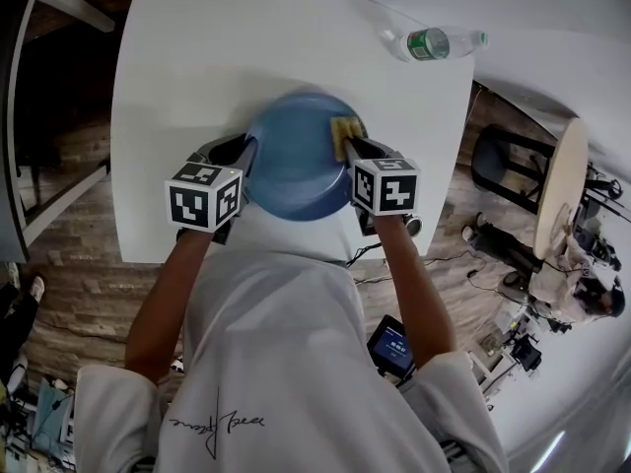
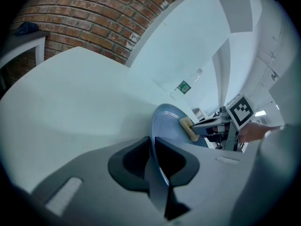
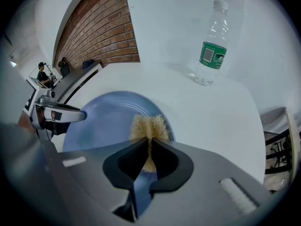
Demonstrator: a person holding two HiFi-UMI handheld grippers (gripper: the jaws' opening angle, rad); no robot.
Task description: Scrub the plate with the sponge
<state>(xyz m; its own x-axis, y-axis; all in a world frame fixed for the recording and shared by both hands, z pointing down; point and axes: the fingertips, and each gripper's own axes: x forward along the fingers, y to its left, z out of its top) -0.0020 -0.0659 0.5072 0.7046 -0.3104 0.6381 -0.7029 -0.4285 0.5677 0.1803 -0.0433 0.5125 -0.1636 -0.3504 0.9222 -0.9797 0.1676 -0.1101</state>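
Plate: blue, rim clamped by left gripper; right gripper pinches sponge against its face. Scrubbing apparently under way; cleanliness indeterminable.

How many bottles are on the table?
1. The clear bottle with a green label stands near the white table's far right corner, beyond the blue plate. None seems hidden.

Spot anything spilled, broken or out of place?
Nothing stands out. The left gripper pinches the plate by its rim, the right gripper holds the sponge against it, and the capped bottle sits near a corner of the table. No spills show.
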